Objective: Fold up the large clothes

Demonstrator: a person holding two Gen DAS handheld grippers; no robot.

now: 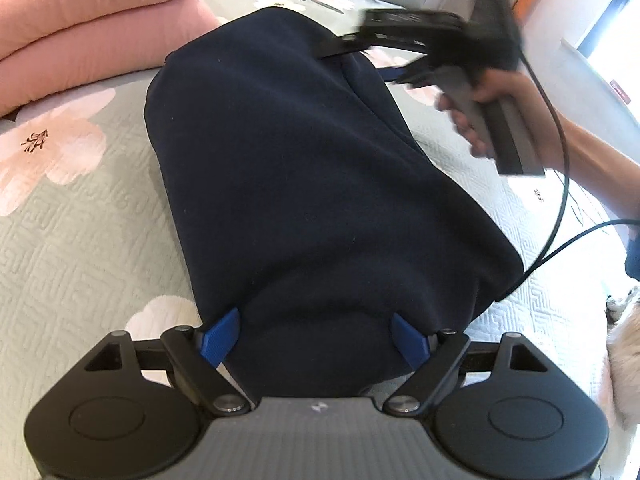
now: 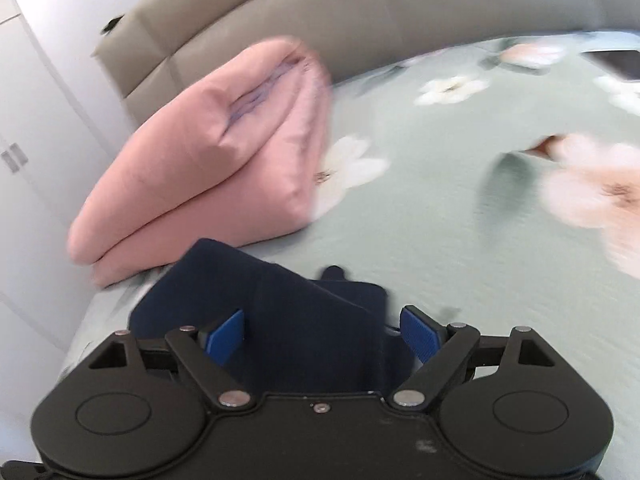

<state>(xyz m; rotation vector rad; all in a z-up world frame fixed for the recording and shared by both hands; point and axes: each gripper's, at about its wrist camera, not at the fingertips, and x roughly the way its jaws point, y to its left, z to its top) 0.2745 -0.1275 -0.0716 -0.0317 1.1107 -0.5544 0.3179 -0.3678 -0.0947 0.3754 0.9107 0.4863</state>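
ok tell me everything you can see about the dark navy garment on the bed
The navy garment is a plain, soft, matte fabric folded into a thick, rounded oblong bundle. It lies flat on the floral bedspread, next to the pink folded quilt. Its near end sits between the open pads of the left gripper. The right gripper, also open, is over its far end; contact is unclear.

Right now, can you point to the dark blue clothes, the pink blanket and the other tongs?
dark blue clothes [image 1: 304, 168]: left wrist view, middle of the folded top.
pink blanket [image 2: 208, 168]: right wrist view, its side face.
right tongs [image 1: 362, 56]: left wrist view, between the blurred fingertips.
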